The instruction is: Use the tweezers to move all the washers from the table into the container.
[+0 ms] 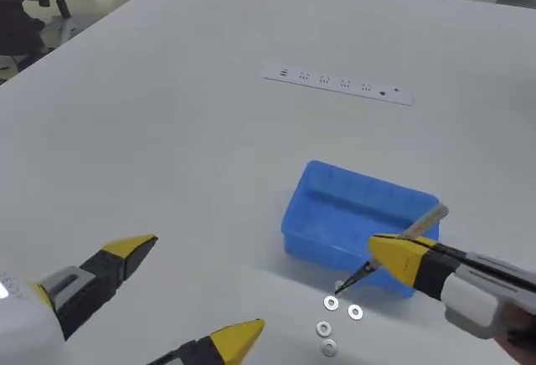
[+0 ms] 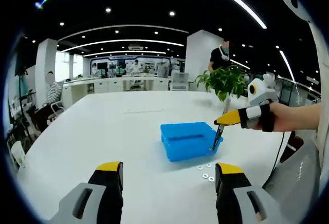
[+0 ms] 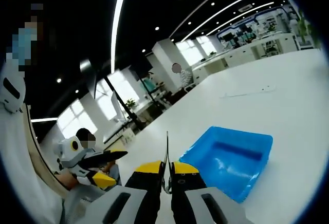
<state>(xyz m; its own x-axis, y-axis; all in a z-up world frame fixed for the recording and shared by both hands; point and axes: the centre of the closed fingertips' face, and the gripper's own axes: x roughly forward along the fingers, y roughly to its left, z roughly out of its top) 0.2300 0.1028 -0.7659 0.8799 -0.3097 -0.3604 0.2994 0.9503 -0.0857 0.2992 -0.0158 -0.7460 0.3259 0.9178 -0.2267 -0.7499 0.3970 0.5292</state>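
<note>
Right gripper point(image 1: 387, 256) comes in low from the right edge of the head view, angled down and to the left. In the left gripper view a hand point(image 2: 288, 117) is wrapped round its grip. Its jaws are pressed together on the tweezers point(image 1: 429, 220), which run through the yellow tips, rear end sticking up behind, points aimed down at the table point(image 1: 167, 131). Left gripper point(image 1: 188, 291) hovers at the lower left, jaws spread wide, nothing between them.

The tweezer points sit right by the near wall of the blue container point(image 1: 335, 252), just above and beside the nearest of the washers point(image 1: 332, 302). Whether the points touch it or carry anything, I cannot tell. Four washers lie on the table in a loose cluster just outside the container, on the person's side, far closer to the right gripper than to the left. They're small, flat, silvery rings, each lying apart from the others. A white power strip point(image 1: 339, 83) lies well beyond the container.
</note>
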